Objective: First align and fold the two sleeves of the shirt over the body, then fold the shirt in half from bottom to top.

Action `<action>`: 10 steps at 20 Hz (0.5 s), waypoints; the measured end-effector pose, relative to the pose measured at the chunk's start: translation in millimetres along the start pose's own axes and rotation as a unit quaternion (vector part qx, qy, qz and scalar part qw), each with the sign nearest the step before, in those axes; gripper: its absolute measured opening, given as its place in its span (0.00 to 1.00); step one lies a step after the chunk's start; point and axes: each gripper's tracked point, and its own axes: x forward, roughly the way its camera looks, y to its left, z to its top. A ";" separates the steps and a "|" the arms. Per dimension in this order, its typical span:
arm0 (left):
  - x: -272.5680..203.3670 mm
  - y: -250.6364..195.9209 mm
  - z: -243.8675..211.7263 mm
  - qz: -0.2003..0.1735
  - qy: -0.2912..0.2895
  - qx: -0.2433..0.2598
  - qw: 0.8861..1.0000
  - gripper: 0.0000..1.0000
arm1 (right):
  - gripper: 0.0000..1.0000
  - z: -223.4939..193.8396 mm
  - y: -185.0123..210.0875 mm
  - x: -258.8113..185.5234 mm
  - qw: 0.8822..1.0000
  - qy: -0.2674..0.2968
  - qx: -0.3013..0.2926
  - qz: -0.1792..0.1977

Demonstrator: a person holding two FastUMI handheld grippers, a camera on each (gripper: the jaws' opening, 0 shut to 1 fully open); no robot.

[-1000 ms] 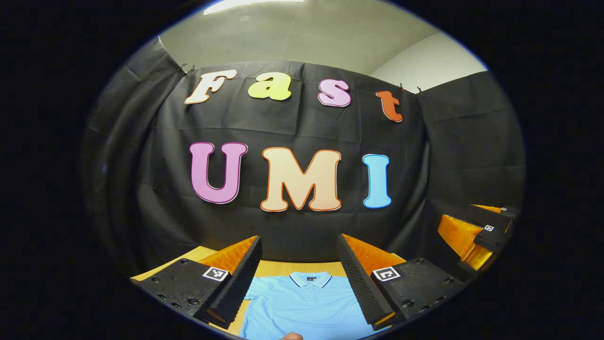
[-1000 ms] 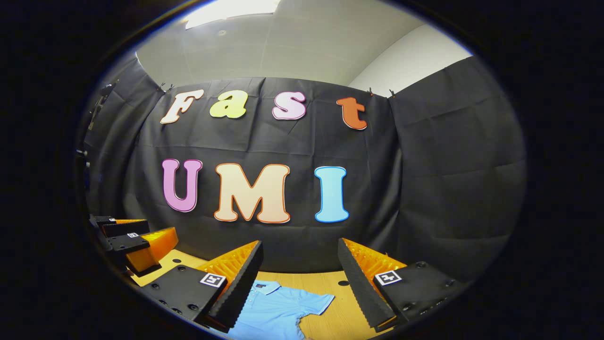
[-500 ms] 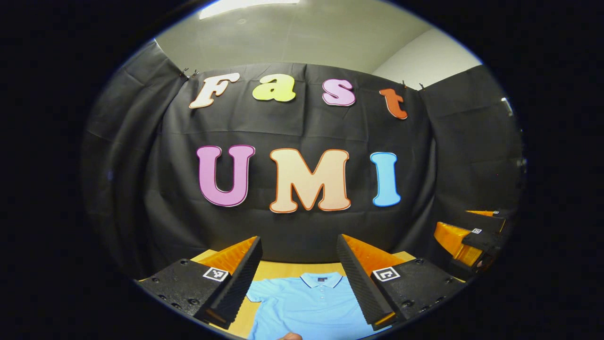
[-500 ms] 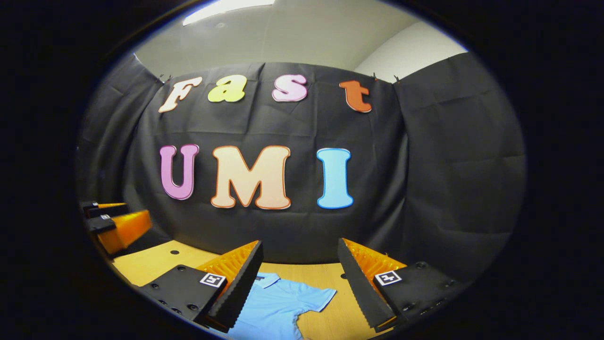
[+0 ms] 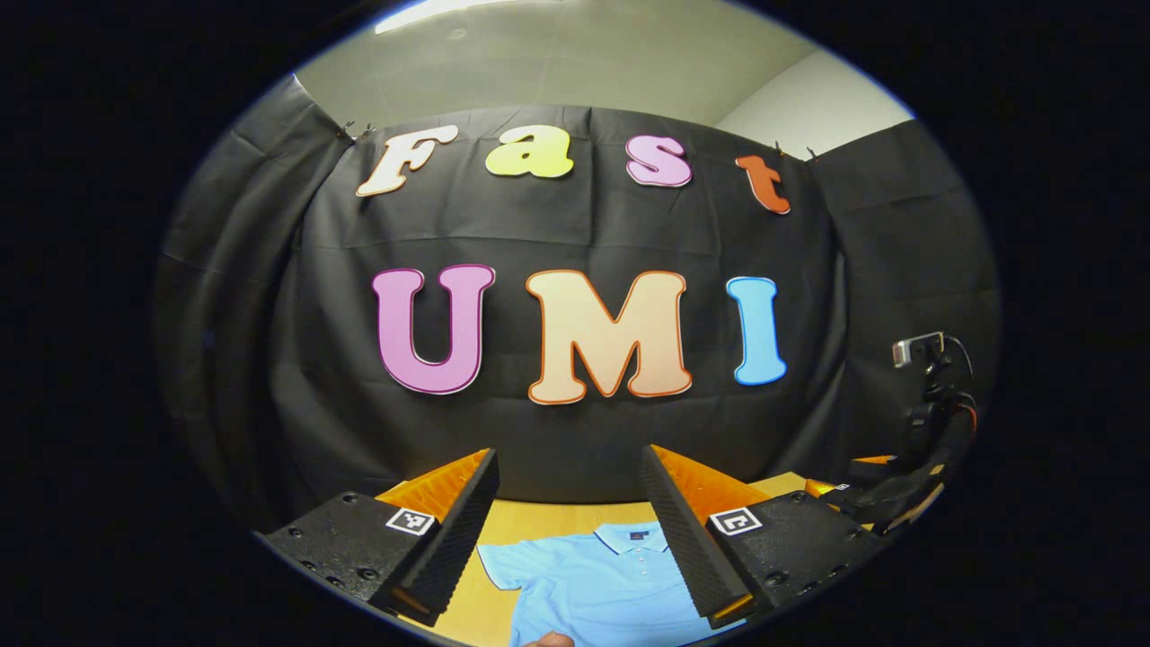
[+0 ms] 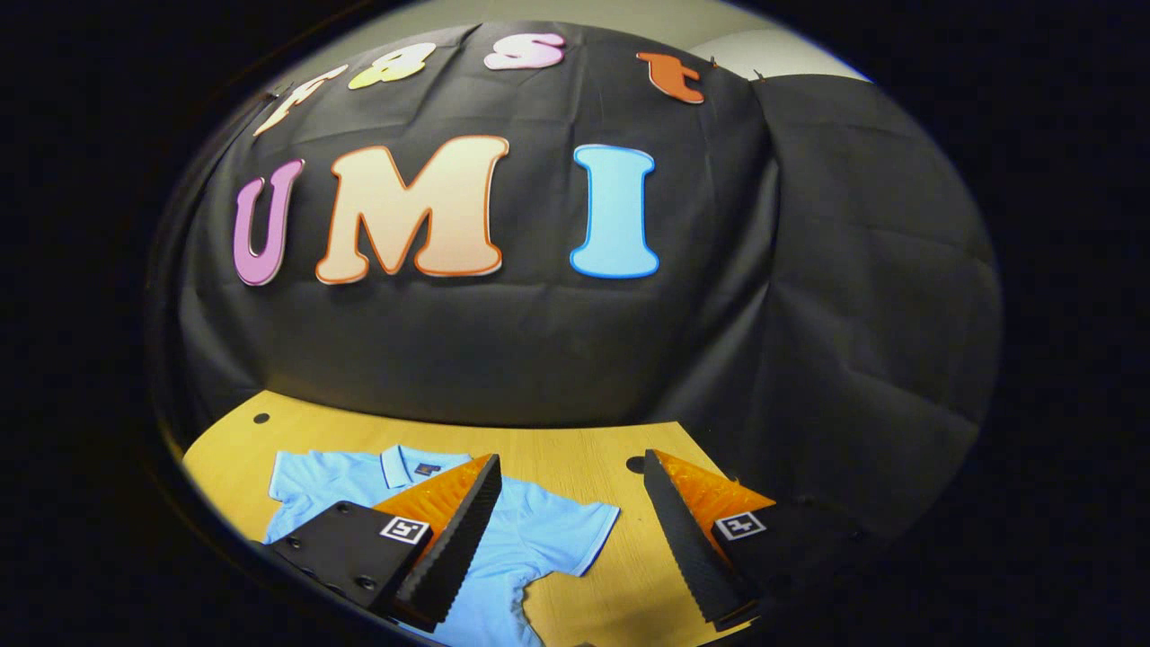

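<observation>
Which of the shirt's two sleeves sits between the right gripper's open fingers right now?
The sleeve spread toward the table's bare side, framed between the right gripper. The other sleeve lies beyond the collar.

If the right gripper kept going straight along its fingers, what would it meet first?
Probably the table, just past the shirt's sleeve; the open right gripper is angled down over that spot. Depth is unclear, so it might clip the sleeve edge.

Black cloth wall (image 5: pixel 557 431) behind a wooden table (image 6: pixel 575 454), white ceiling (image 5: pixel 575 63) above.
</observation>
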 end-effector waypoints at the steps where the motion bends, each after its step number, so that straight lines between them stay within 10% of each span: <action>1: 1.6 4.5 -1.0 0.003 0.002 0.001 1.000 0.95 | 0.99 -6.5 -1.3 10.7 1.000 0.007 -0.006 -0.006; 10: 20.6 32.8 -18.1 0.020 0.026 0.018 0.999 0.95 | 0.99 -86.1 -8.0 84.2 0.995 0.094 -0.012 -0.036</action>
